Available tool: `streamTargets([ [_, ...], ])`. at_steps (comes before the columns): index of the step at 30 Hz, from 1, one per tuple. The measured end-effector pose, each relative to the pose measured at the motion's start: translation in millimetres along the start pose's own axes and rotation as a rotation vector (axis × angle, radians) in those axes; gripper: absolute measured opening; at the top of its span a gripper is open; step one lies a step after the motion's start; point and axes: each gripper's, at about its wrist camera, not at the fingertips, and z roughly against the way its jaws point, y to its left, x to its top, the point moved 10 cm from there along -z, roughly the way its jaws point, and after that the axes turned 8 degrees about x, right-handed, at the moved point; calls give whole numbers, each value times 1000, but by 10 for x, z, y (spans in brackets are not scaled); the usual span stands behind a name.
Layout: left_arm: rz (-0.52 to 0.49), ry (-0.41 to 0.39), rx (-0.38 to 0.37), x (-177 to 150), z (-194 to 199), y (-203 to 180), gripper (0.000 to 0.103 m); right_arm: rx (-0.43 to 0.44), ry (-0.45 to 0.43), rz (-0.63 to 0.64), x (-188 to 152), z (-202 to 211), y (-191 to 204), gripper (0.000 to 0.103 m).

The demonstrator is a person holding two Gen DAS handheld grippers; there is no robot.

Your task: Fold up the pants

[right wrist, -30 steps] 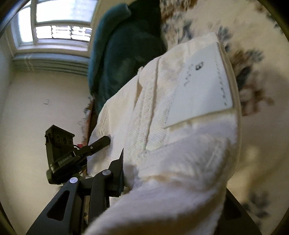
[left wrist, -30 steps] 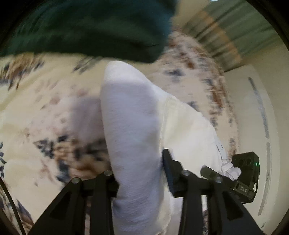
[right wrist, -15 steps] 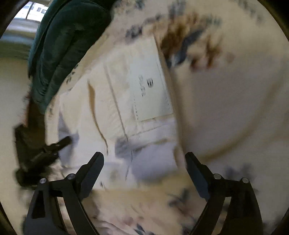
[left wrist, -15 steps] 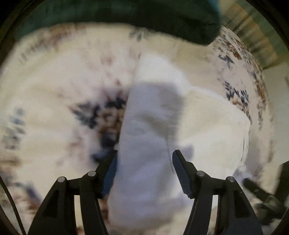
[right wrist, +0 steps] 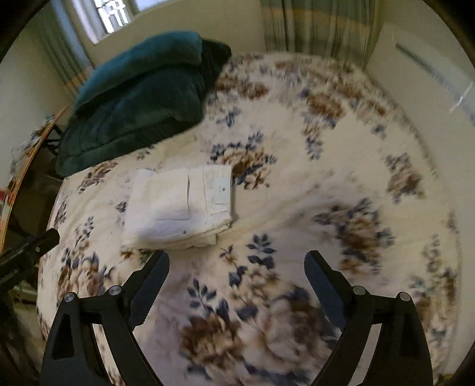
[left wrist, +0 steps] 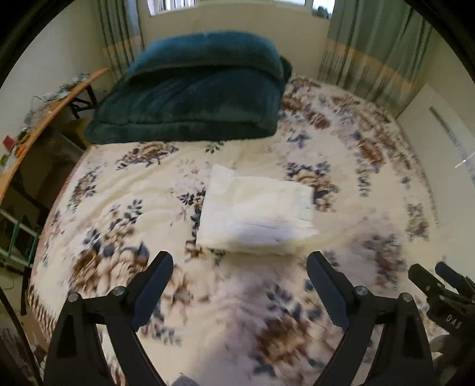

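Bedroom, floral bedspread fills both views. Near to far:

Left tongs at 6 o'clock of the left view, jaws wide and still opening, nothing between them, only bedspread under the gap. Right tongs same spot in the right view, jaws spread wide, empty. Right tool's tip also pokes in at 4 o'clock of the left view; left tool at 9 o'clock of the right view.

White pants lie just beyond the tongs, mid-bed, dead centre in the left view, about 10 o'clock of centre in the right view. Folded into a compact rectangular stack, label and pocket side up, lower layers sticking out a bit at the far-left edge. Neither tool touches them.

Beyond, at 11–12 o'clock, dark teal folded blanket at the head of the bed, apart from the pants. Curtains and window behind. Wooden desk edge at 9–10 o'clock.

Judgement: fold looks done, step in hand is release and clear. To do it well: lift straight away with jaws wide so no pad snags the top layer; if tidying, nudge the protruding underlayer flush by pressing flat, not pinching.
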Motion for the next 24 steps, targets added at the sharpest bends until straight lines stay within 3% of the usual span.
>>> streamTargets([
  [5, -19, -75, 81, -209, 1139, 19, 92, -16, -76, 123, -40, 1205, 165, 94],
  [9, 2, -112, 70, -397, 1807, 20, 92, -5, -104, 203, -189, 2042, 279, 94],
  [17, 39, -179, 73, -723, 2831, -68, 92, 76, -154, 251, -543, 3322, 420, 97],
  [24, 71, -256, 92, -841, 3460, -142, 92, 102, -241, 264, -639, 4237, 358, 98],
])
